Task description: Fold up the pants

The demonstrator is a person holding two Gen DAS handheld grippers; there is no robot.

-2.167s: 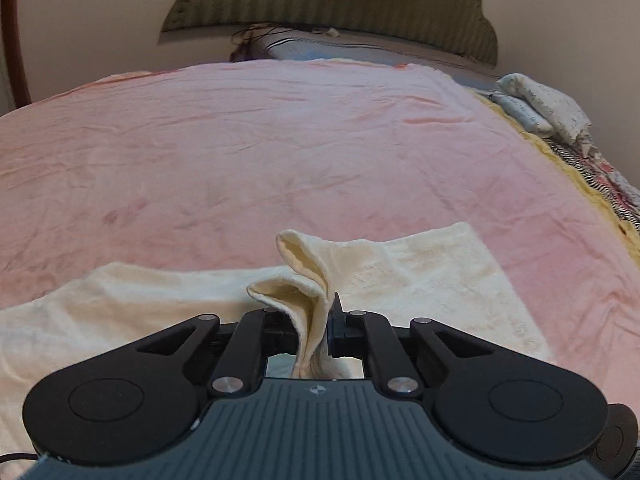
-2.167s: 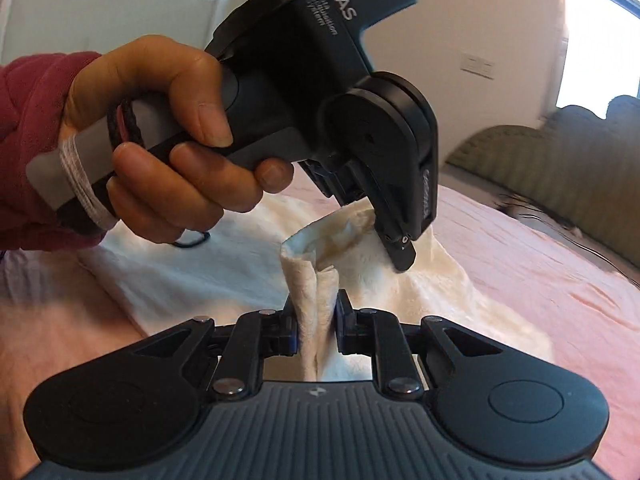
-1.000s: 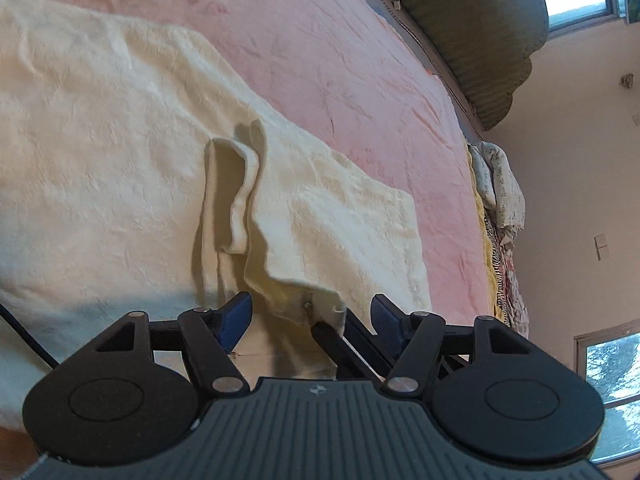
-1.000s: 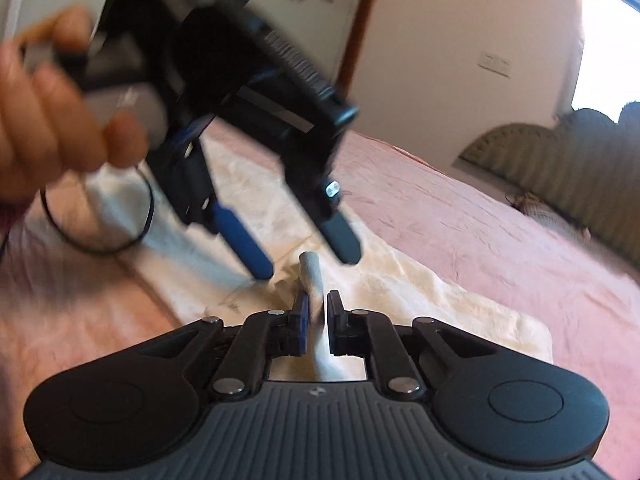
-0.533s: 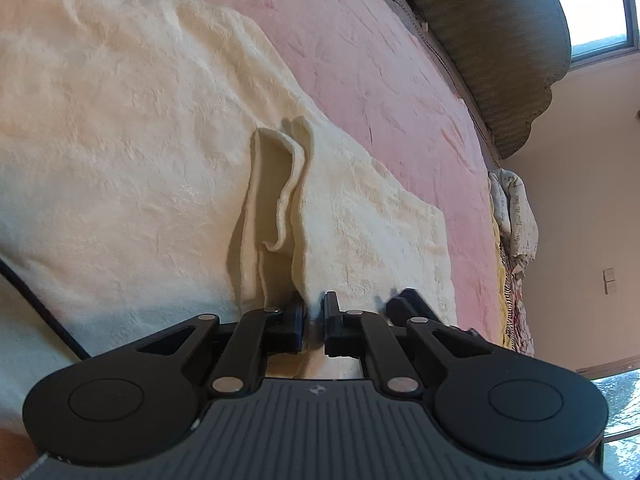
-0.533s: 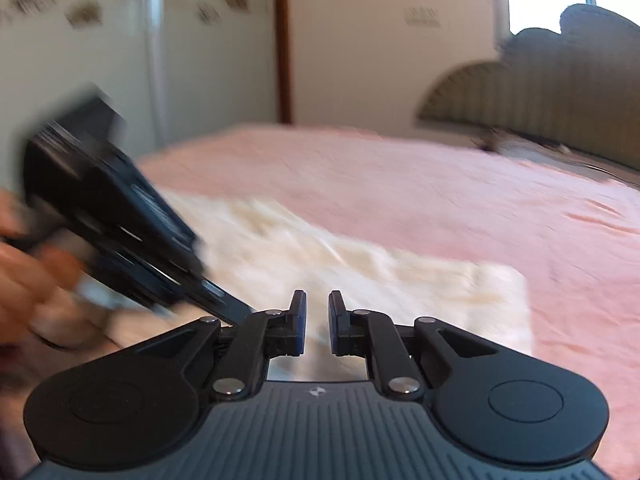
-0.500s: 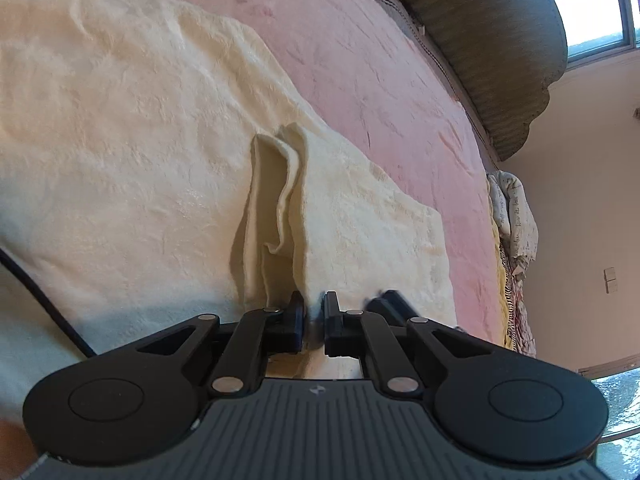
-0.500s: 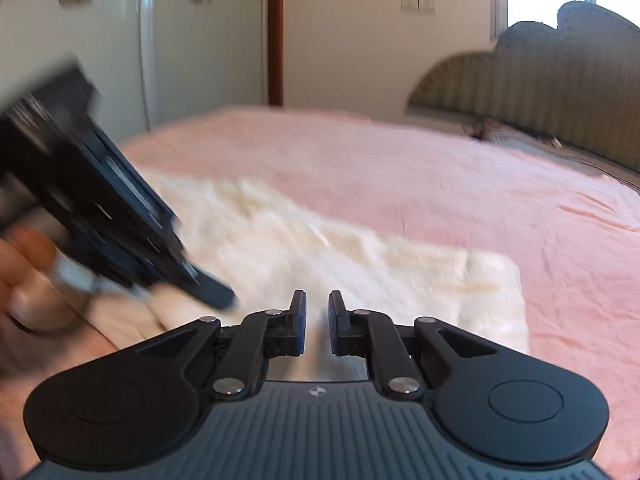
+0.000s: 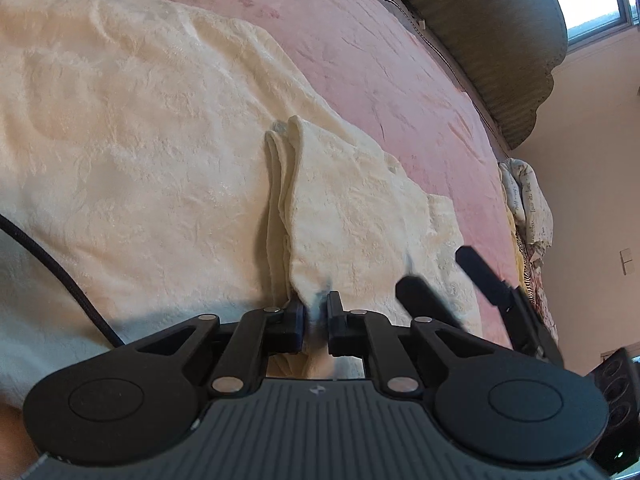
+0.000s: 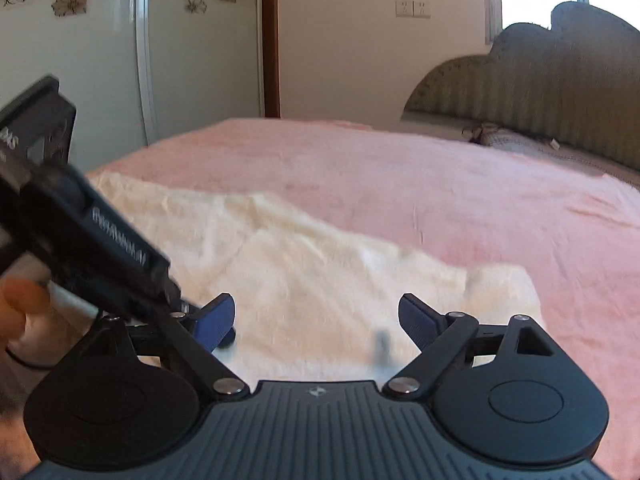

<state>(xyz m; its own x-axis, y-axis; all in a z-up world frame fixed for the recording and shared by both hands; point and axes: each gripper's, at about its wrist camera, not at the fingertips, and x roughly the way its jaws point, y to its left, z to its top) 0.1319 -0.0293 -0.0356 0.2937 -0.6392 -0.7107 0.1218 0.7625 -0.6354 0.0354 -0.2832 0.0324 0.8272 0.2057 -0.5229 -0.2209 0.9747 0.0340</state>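
Cream pants (image 9: 140, 128) lie spread on a pink bedspread (image 9: 360, 52). My left gripper (image 9: 315, 314) is shut on a raised pleat of the pants (image 9: 296, 200) at their near edge. My right gripper (image 10: 316, 320) is open and empty, just above the pants (image 10: 320, 280). Its open fingers (image 9: 424, 300) show to the right in the left wrist view. The left gripper's body (image 10: 80, 240) crosses the right wrist view at the left.
A green padded headboard (image 10: 540, 88) stands at the far end of the bed. A patterned cloth bundle (image 9: 528, 200) lies at the bed's right side. A black cable (image 9: 52, 264) runs across the near left. A wall and door frame (image 10: 270, 40) stand behind.
My right gripper has let go of the pants, opened wide and drawn off to the right. My left gripper opened, then shut on the pleat and keeps hold of it.
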